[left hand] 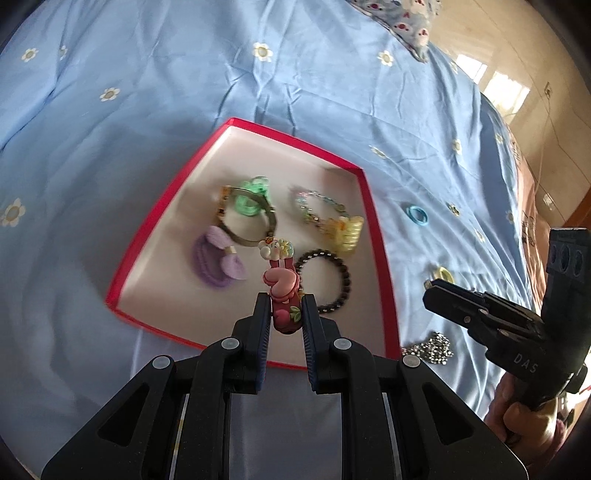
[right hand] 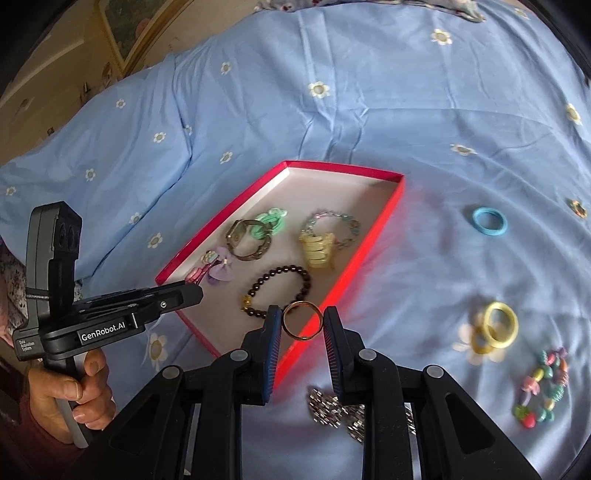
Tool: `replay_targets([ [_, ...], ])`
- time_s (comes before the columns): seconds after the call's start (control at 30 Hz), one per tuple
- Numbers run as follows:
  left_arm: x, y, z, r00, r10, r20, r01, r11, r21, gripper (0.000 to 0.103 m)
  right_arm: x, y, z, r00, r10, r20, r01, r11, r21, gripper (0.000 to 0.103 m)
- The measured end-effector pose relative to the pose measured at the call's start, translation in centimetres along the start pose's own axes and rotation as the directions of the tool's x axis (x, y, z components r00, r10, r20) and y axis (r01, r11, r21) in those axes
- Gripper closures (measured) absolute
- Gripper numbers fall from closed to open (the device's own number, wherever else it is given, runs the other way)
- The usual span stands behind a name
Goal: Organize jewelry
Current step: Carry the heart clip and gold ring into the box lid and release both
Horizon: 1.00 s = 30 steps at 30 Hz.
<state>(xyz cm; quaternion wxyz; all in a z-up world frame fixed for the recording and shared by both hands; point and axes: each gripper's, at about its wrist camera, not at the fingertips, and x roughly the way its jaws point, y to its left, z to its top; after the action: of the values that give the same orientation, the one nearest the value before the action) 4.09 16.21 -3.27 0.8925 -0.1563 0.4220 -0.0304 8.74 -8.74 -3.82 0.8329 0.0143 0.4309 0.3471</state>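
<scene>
A red-rimmed box (left hand: pixel 242 127) with a white floor lies on the blue bedspread; it also shows in the right wrist view (right hand: pixel 397 201). It holds several pieces, among them a dark bead bracelet (left hand: pixel 332 275) and a purple bow tie (left hand: pixel 221 264). My left gripper (left hand: pixel 285 308) is shut on a pink cartoon hair clip (left hand: pixel 282 284) and holds it above the box's near part. My right gripper (right hand: pixel 302 321) is shut on a gold ring (right hand: pixel 302 320) above the box's near right rim.
On the bedspread right of the box lie a blue ring (right hand: pixel 489 220), two yellow rings (right hand: pixel 496 328), a colourful bead bracelet (right hand: pixel 546 387) and a silver chain (right hand: pixel 332 408). A floral pillow (left hand: pixel 402 22) lies at the far edge.
</scene>
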Motion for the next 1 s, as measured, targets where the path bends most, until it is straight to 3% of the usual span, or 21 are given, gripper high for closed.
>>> replay_targets([
  [0.57,1.2,3.4,0.7,0.997,0.070,-0.009,-0.071,0.997,-0.041,0.088,5.1,1.8,1.6,0.997,0.012,-0.071,-0.017,0.998,-0.060,0.080],
  [1.0,2.7,3.8,0.8,0.993,0.114,-0.029,-0.115,0.993,-0.020,0.088,8.0,2.2,1.5,0.992,-0.051,-0.116,0.038,0.992,-0.118,0.080],
])
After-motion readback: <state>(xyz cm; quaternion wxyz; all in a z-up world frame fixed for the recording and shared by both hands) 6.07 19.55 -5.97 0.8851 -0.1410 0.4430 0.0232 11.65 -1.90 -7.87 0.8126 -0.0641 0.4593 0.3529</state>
